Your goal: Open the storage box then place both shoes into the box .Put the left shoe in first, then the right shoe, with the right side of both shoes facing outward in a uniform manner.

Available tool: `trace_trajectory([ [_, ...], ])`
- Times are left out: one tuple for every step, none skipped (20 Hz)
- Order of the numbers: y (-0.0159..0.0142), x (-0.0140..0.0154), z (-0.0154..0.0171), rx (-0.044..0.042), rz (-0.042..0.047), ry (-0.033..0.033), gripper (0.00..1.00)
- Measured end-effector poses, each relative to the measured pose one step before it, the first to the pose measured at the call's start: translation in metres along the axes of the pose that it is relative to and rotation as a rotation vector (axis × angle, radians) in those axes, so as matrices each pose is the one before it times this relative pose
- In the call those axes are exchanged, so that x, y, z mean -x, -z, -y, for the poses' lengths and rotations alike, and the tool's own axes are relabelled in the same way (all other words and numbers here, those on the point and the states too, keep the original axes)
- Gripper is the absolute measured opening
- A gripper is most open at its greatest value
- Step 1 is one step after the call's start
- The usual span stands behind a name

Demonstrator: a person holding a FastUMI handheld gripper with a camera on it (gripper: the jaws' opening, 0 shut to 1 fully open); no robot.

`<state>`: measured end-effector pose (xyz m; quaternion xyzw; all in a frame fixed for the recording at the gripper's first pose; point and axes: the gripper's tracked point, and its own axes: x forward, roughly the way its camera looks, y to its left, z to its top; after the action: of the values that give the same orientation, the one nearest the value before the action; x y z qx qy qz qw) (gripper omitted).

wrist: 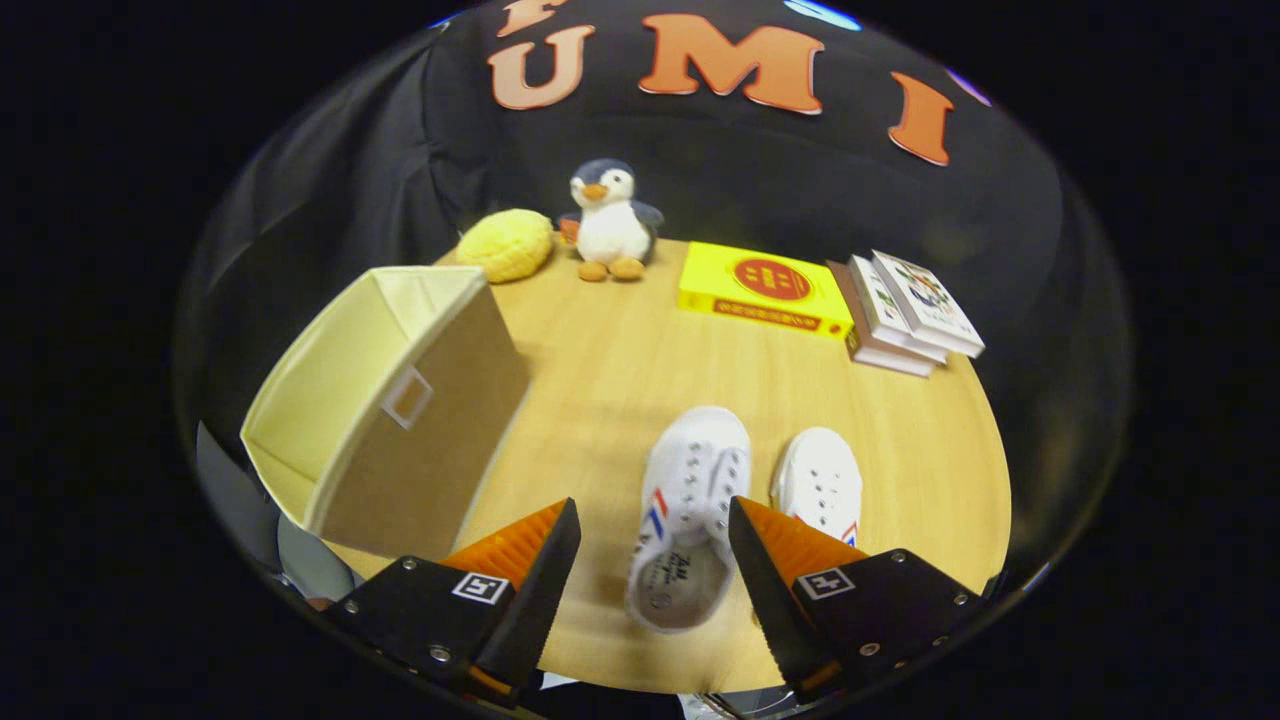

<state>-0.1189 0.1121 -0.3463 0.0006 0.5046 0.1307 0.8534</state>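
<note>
Two white canvas shoes stand side by side on the wooden table (600, 380), toes pointing away from me. The left shoe (690, 510) lies between my fingers, its heel opening nearest me and red-and-blue stripes on its side. The right shoe (820, 485) sits just beyond my right finger, partly hidden by it. My gripper (655, 540) is open, the fingers standing wide on either side of the left shoe without touching it. A beige fabric storage box (390, 400) with a cream lining stands to the left of the fingers, its top open.
At the table's far edge sit a yellow round cushion (507, 245), a penguin plush toy (610, 222), a flat yellow box (762, 288) and a stack of books (905, 312). Black cloth walls the booth behind them.
</note>
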Motion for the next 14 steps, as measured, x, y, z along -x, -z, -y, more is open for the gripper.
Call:
trace_trajectory([
  [0.01307,-0.0056,0.01001,-0.00811,-0.01286,0.01671,0.88],
  [0.0109,-0.00401,0.00826,-0.00325,-0.01542,0.01338,0.87],
  [0.00713,-0.00465,0.00642,0.00119,-0.00326,0.01432,0.86],
  [0.00489,-0.00475,0.00657,0.01151,-0.00457,0.01303,0.85],
  [0.00494,-0.00589,0.0041,0.01665,-0.00815,0.0107,0.83],
  [0.00332,-0.00572,0.00482,0.02053,-0.00349,0.01107,0.81],
  [0.0054,-0.00481,0.00327,0.01969,-0.00904,0.01185,0.77],
  [0.00262,-0.00676,0.00188,0.01738,-0.00564,0.00606,0.75],
  [0.00209,-0.00683,0.00186,0.01384,0.00103,0.01234,0.71],
  [0.00061,-0.00373,-0.0006,0.00909,0.00049,-0.0054,0.69],
  [-0.00198,-0.00413,-0.00438,-0.001,0.00929,-0.01218,0.65],
  [-0.00043,-0.00328,-0.00234,0.00399,0.0014,-0.00908,0.63],
  [-0.00246,-0.00263,0.00006,0.0071,0.00598,-0.00431,0.59],
  [-0.00391,-0.00391,-0.00318,0.00218,0.01073,-0.00945,0.54],
])
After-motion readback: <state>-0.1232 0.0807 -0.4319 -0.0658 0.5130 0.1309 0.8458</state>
